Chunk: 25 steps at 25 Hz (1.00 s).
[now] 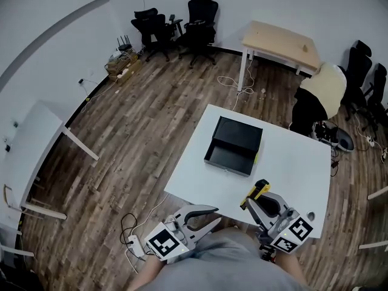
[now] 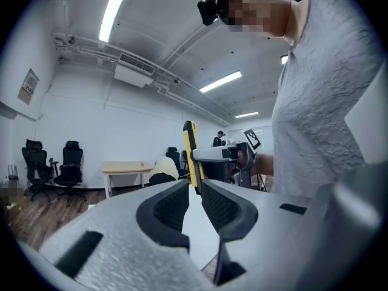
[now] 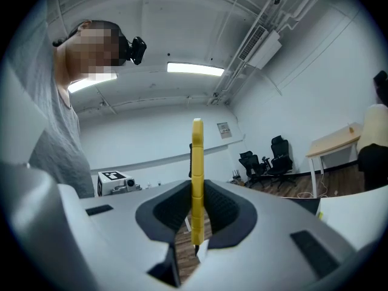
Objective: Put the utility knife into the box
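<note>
The black open box (image 1: 233, 145) lies on the white table (image 1: 297, 162), a little past its middle. My right gripper (image 1: 257, 199) hovers over the table's near edge, shut on the yellow-and-black utility knife (image 1: 255, 192). In the right gripper view the knife (image 3: 197, 162) stands on edge between the ribbed pads of that gripper (image 3: 197, 190), pointing up. My left gripper (image 1: 216, 215) is off the table's near edge, open and empty. In its own view the left gripper (image 2: 195, 190) looks past its jaws at the knife (image 2: 190, 147) in the right gripper (image 2: 221, 155).
A wooden desk (image 1: 282, 44) and a chair draped with a pale jacket (image 1: 321, 93) stand beyond the table. Black office chairs (image 1: 182, 26) line the far wall. A white table (image 1: 30, 144) is at the left, cables (image 1: 130, 235) on the floor.
</note>
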Tool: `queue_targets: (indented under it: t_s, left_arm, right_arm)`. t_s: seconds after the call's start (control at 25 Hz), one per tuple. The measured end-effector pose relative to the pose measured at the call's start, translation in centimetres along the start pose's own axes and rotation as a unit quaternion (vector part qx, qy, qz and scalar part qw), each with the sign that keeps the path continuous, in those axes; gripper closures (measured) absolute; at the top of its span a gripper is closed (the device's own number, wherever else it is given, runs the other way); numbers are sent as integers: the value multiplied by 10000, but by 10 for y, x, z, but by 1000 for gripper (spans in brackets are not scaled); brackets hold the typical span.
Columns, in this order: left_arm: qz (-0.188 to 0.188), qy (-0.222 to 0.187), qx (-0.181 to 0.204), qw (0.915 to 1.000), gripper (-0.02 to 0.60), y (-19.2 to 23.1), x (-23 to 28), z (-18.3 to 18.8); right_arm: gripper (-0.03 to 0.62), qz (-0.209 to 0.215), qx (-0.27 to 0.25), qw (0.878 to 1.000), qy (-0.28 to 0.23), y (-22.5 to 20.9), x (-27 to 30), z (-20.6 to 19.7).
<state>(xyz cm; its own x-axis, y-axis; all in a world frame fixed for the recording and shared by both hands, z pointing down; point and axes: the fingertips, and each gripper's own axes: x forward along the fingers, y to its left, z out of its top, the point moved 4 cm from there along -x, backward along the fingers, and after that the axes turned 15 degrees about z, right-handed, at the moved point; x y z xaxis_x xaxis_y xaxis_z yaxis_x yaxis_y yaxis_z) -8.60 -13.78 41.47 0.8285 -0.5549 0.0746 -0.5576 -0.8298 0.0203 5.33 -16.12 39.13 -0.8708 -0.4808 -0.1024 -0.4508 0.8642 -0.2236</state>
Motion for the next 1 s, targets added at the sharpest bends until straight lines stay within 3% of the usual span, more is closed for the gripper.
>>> queue_targets:
  t_s: [0.36, 0.56, 1.0]
  left_arm:
    - [-9, 12, -91, 10000, 508, 8, 17, -2]
    - [-32, -77, 120, 9999, 560, 5, 26, 3]
    - [-55, 191, 265, 9995, 563, 1, 31, -12]
  right_arm:
    - [520, -67, 6, 9999, 108, -22, -3, -1]
    - [520, -74, -90, 9997, 204, -42, -7, 3]
    - [520, 44, -119, 9984, 553, -94, 3, -7]
